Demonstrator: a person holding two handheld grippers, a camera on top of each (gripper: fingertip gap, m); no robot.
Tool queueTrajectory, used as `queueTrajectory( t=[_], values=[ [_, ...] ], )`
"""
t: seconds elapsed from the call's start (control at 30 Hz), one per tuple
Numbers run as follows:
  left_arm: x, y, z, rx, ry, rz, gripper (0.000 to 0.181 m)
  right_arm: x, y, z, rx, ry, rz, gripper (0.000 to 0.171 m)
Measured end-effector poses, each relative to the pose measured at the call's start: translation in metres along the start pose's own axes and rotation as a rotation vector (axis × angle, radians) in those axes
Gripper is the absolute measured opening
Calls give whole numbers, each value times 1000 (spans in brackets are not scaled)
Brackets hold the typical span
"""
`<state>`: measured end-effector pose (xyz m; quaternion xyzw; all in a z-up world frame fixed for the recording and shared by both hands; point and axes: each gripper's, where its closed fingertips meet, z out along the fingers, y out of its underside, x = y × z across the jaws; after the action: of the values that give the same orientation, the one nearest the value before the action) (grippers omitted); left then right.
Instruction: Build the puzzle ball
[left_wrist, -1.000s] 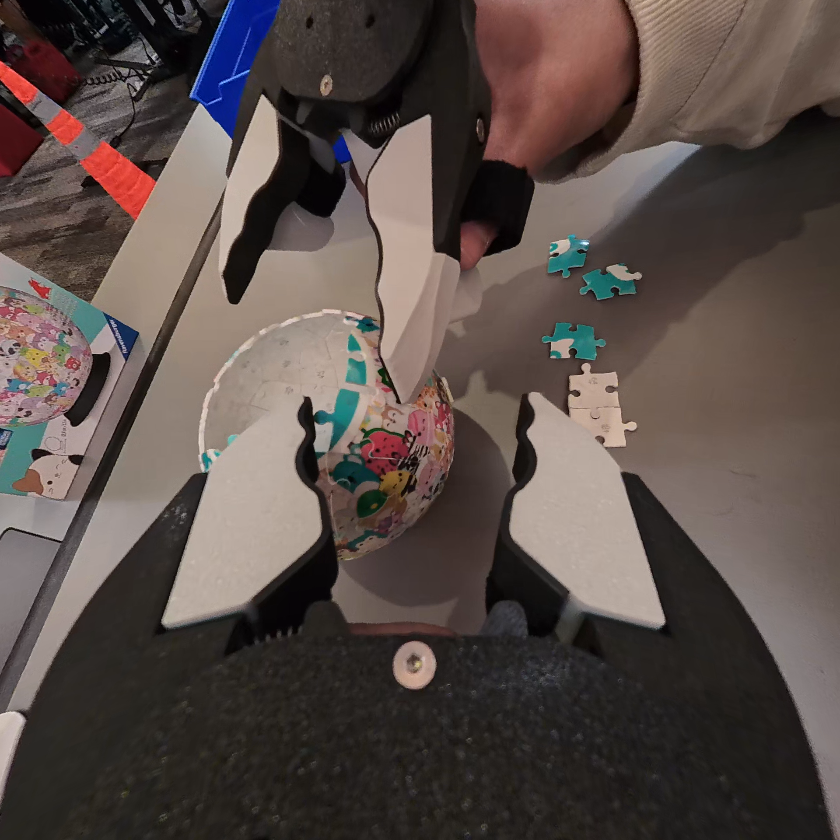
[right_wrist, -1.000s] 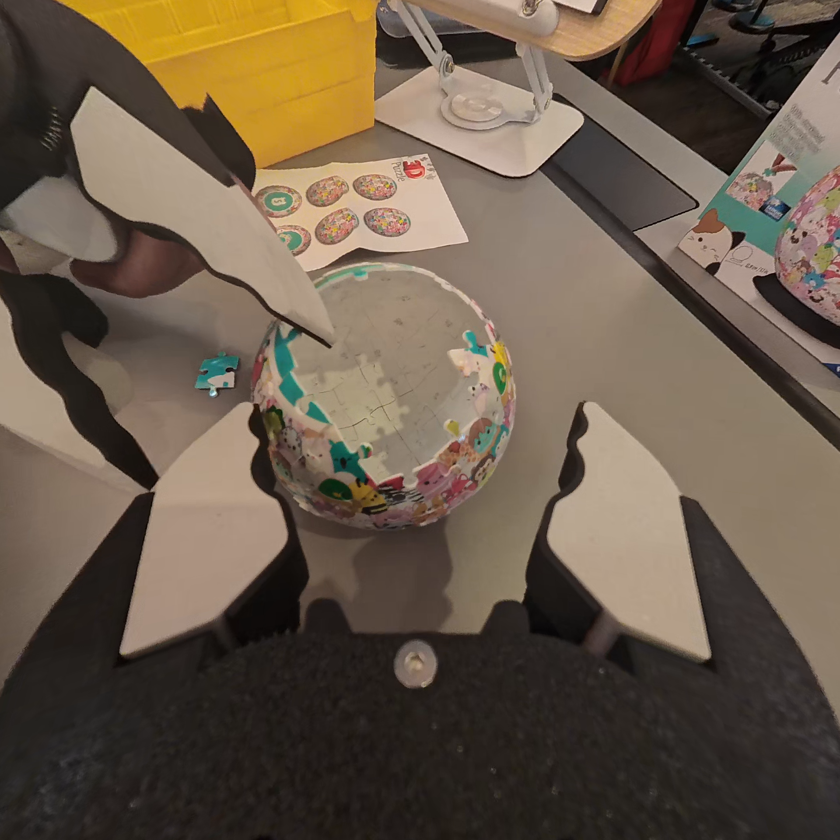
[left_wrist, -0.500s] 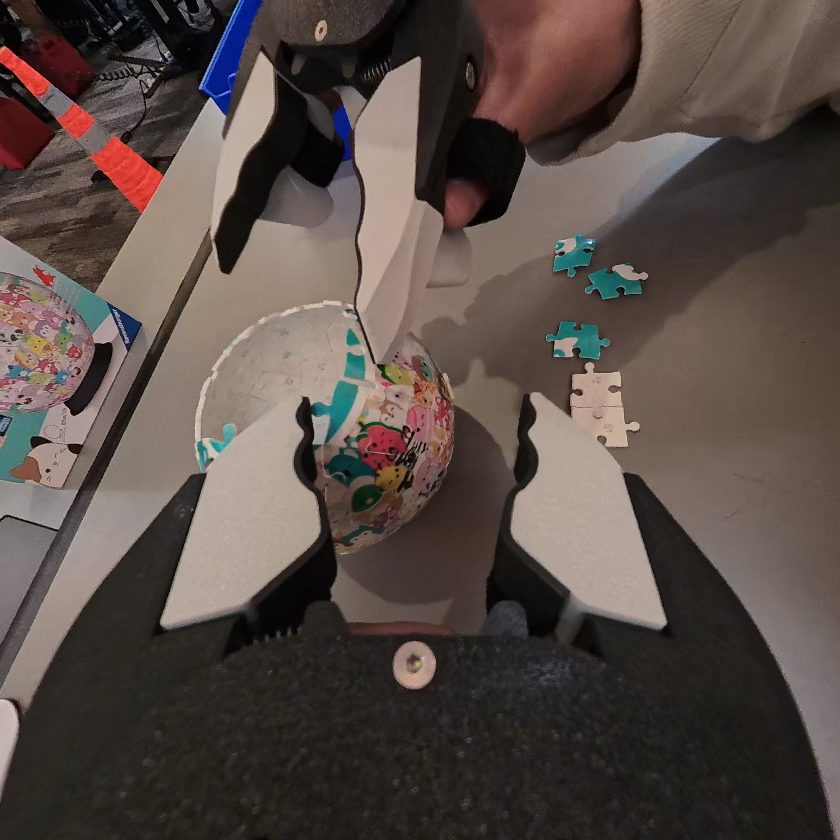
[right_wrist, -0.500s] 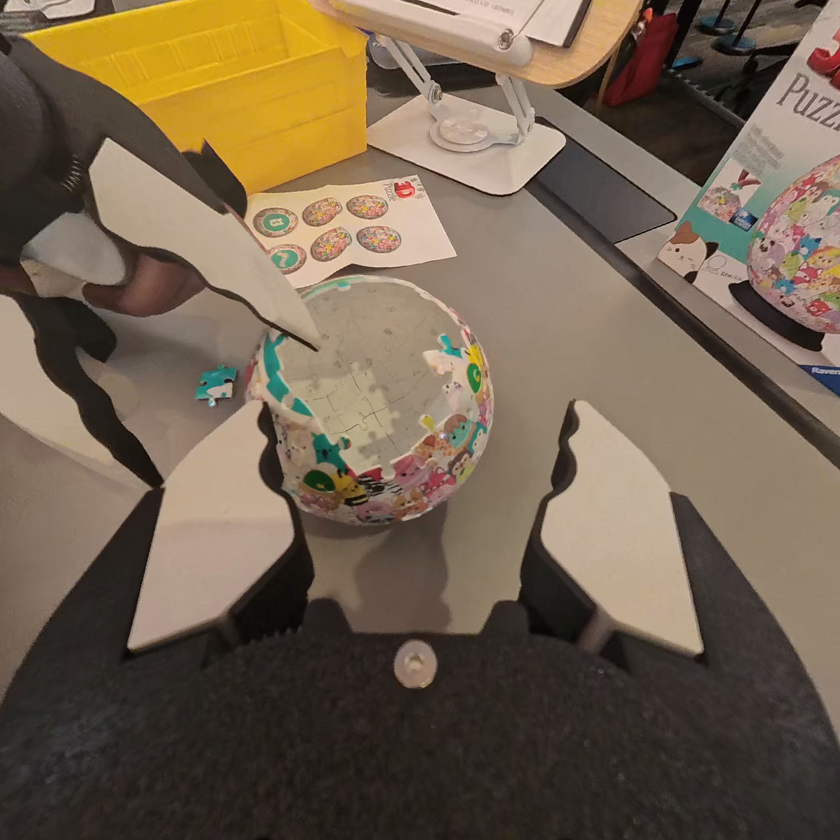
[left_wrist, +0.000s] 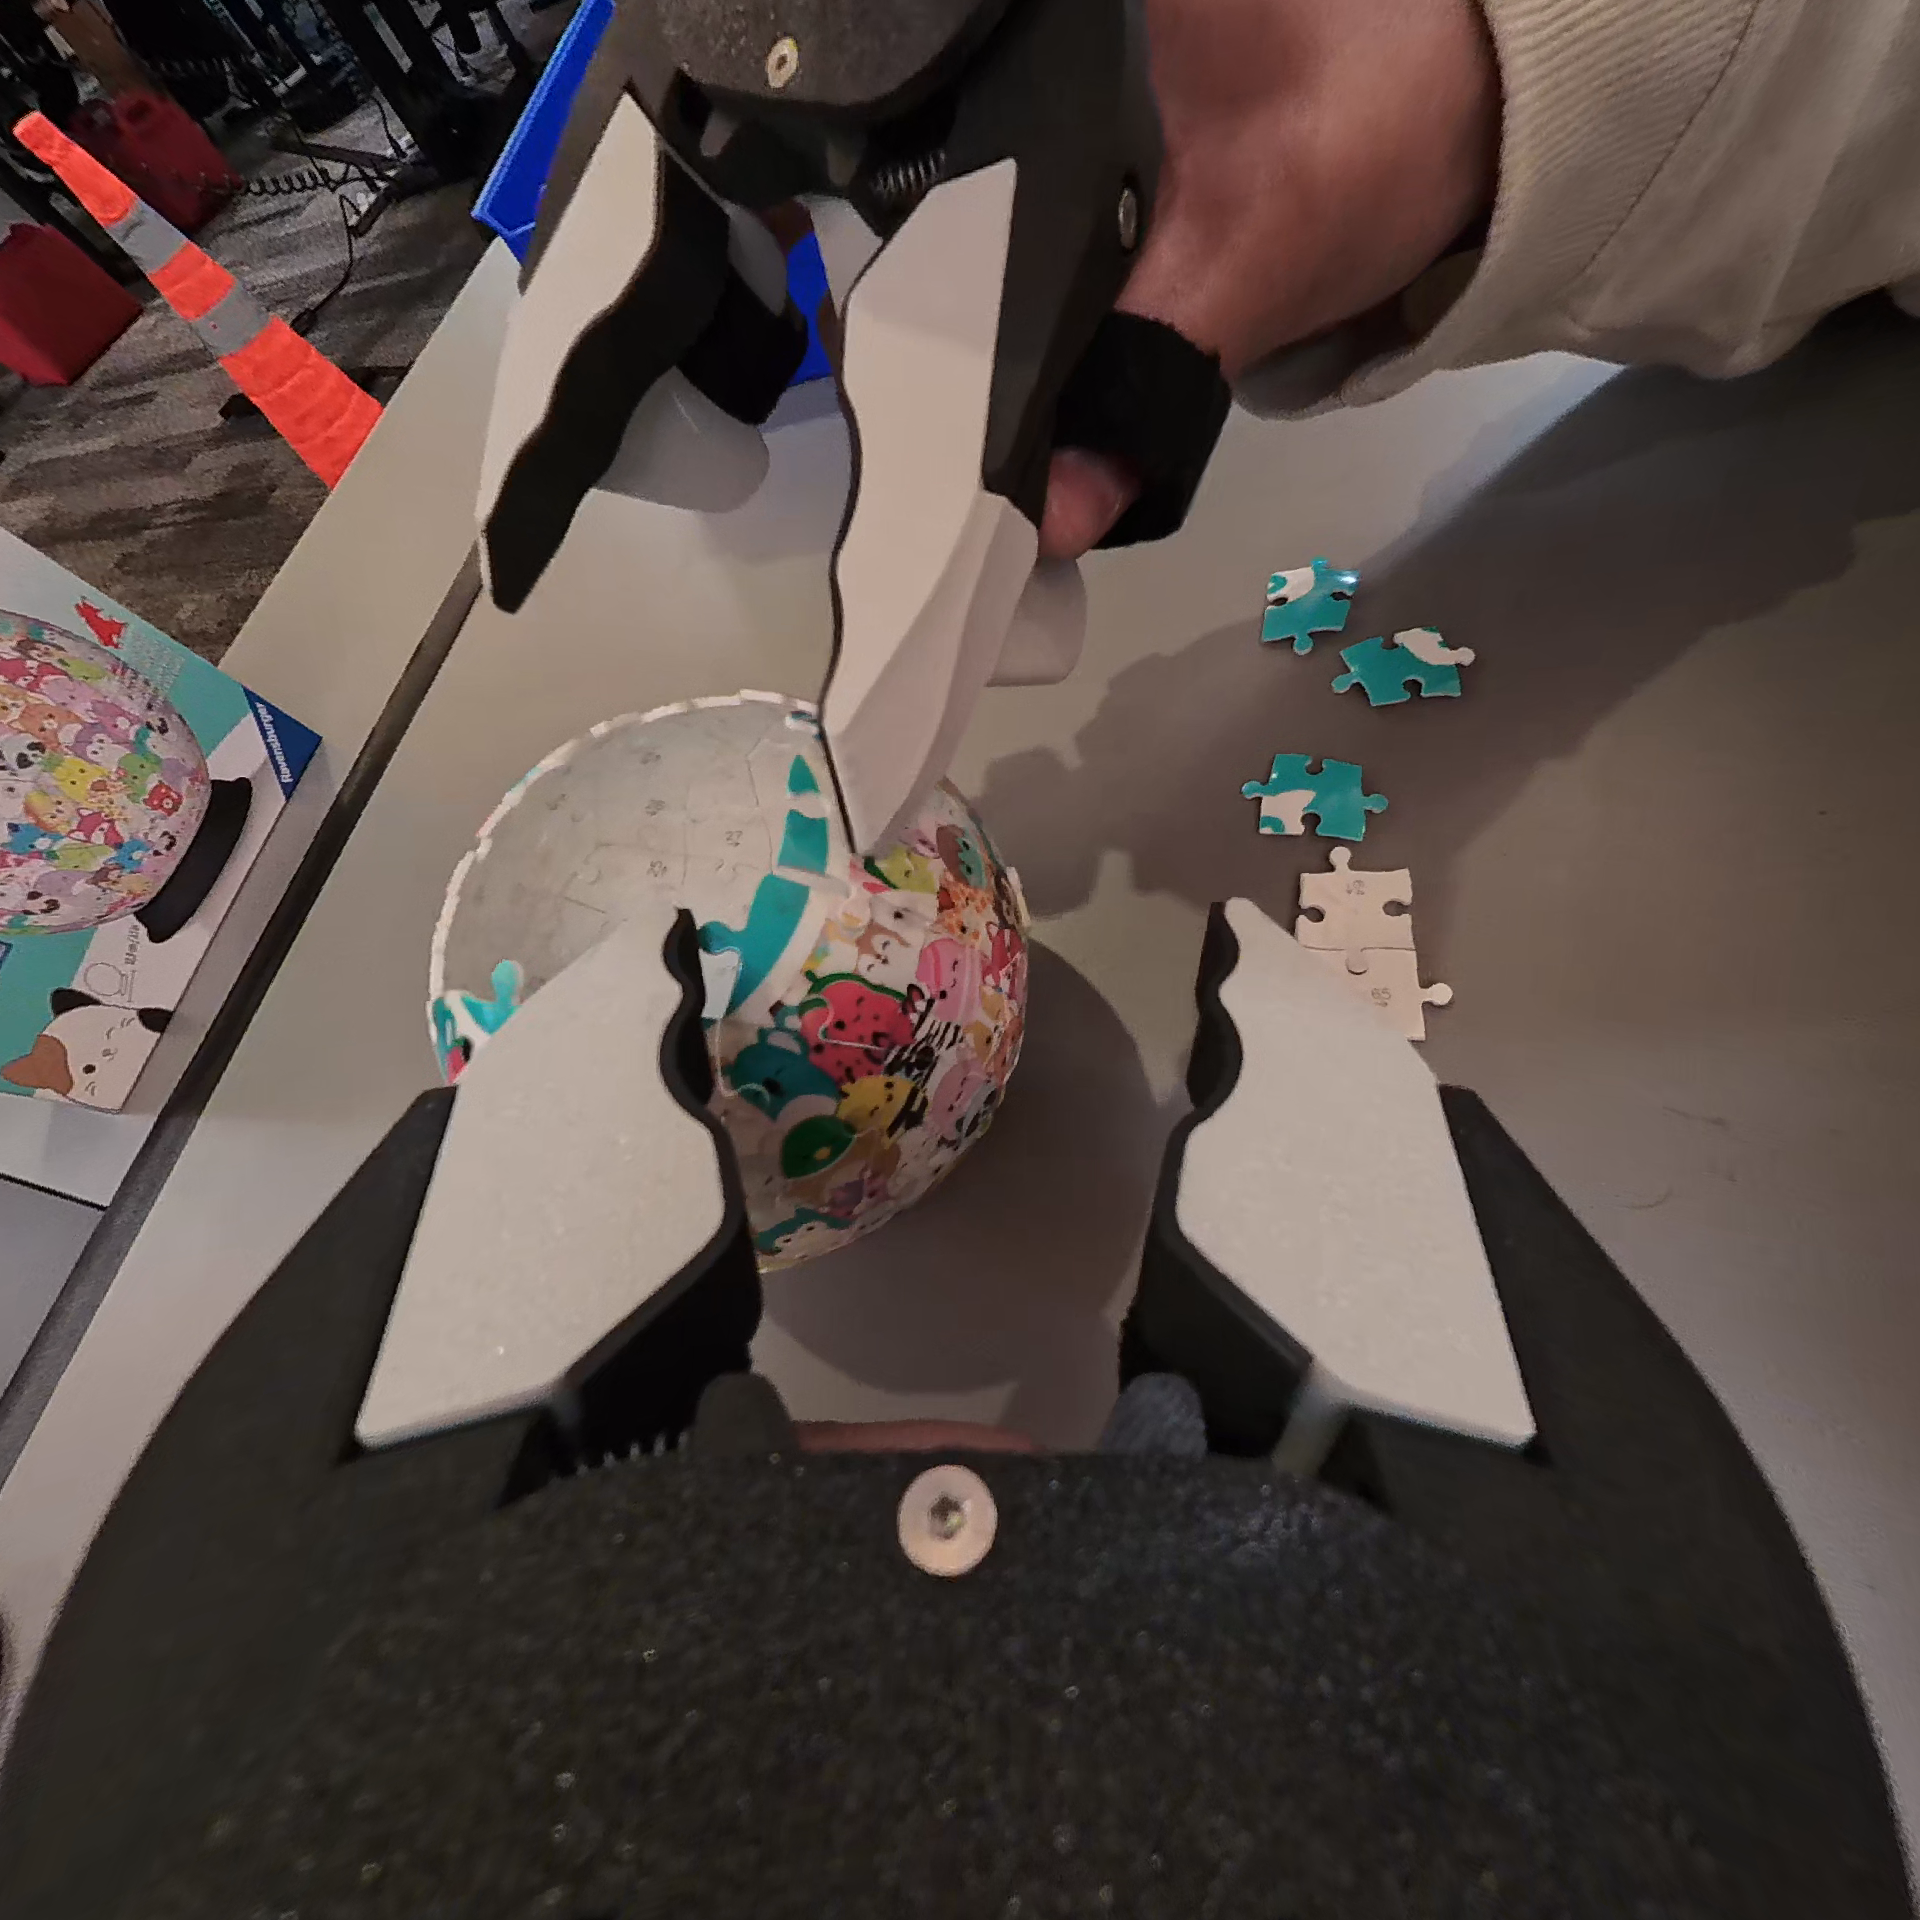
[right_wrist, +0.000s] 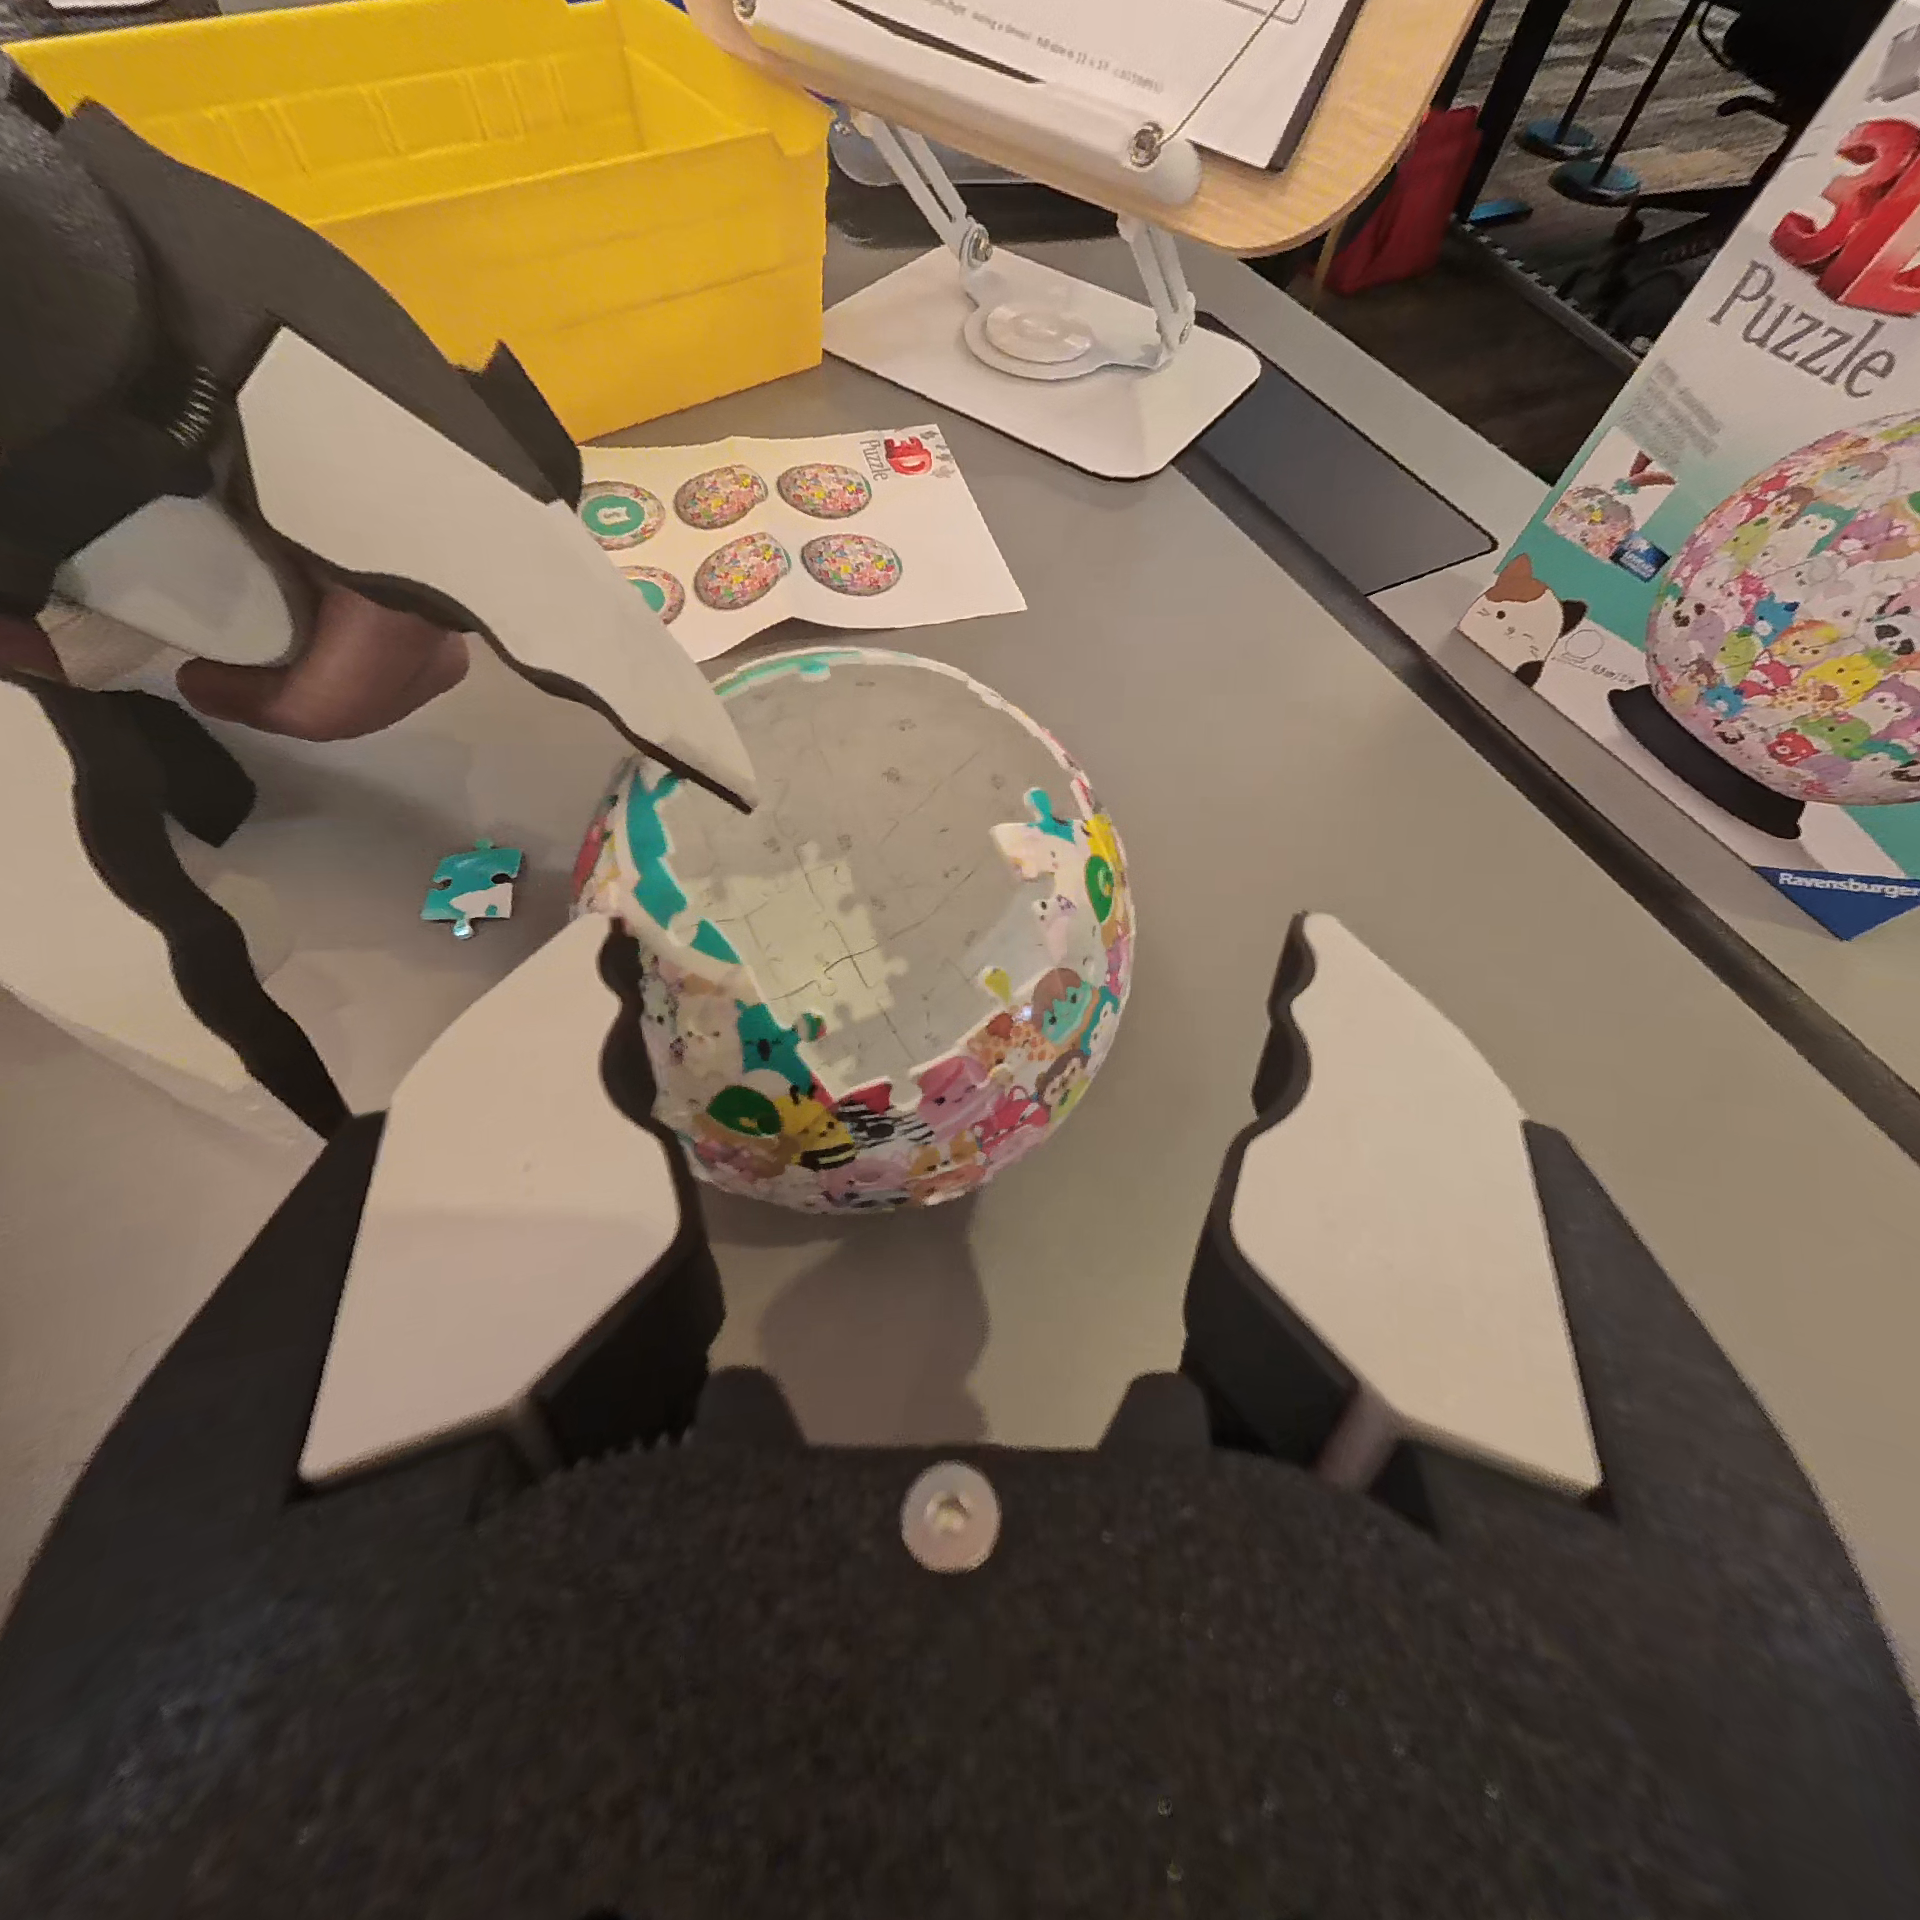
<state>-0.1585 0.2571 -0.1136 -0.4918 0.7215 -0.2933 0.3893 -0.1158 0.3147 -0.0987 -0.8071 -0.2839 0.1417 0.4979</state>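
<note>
Two claws: my left claw (left_wrist: 951, 920) and my right claw (right_wrist: 956, 930) were both spread wide, gripping nothing
Puzzle ball: the half-built puzzle ball (right_wrist: 883, 1122) sat on the grey table (right_wrist: 1299, 831) between my two claws, its open side up
Left claw at ball: seen from the right wrist, one fingertip (right_wrist: 727, 779) reached over the rim into the opening
Right claw at ball: seen from the left wrist, one fingertip (left_wrist: 862, 790) met the rim; my hand (left_wrist: 1299, 177) held that claw
Ball shell: its hollow showed only the pale backs of joined pieces
Yellow bin (right_wrist: 468, 208): one, at the far end of the table; I saw only its inner walls, the floor was cut off
Blue bin (left_wrist: 540, 177): one, mostly hidden behind my right claw, contents out of sight
Puzzle box (right_wrist: 1714, 623): one, standing beyond the table's edge, cut off by the frame
Loose pieces: five in the left wrist view, namely three teal pieces (left_wrist: 1314, 795) and two white pieces (left_wrist: 1361, 935) face down and joined
Lone teal piece (right_wrist: 473, 888): one beside the ball in the right wrist view; I could not tell whether it was one of the three
Sheet (right_wrist: 790, 540): one, with round pictures, partly covered by my left claw
Stand (right_wrist: 1060, 312): one, its top cut off
</note>
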Motion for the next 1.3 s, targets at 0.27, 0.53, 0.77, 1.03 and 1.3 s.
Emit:
queueTrajectory(
  t=[0.27, 0.53, 0.77, 1.03, 1.3],
  values=[
    [0, 0, 1, 9, -6, -5, 91, -2, 2, 7, 1, 4, 14, 122],
    [-1, 1, 1, 11, -7, -1, 88, 1, 2, 7, 44, -48, 124, 121],
    [-3, 2, -1, 16, -23, -7, 88, -3, 10, 6, 39, -92, 155, 122],
    [-1, 2, 0, 15, -18, -19, 92, -1, 12, 12, 22, -70, 138, 123],
    [-3, 3, 1, 20, -19, -34, 96, 0, 10, 16, 16, -62, 142, 124]
  ],
)
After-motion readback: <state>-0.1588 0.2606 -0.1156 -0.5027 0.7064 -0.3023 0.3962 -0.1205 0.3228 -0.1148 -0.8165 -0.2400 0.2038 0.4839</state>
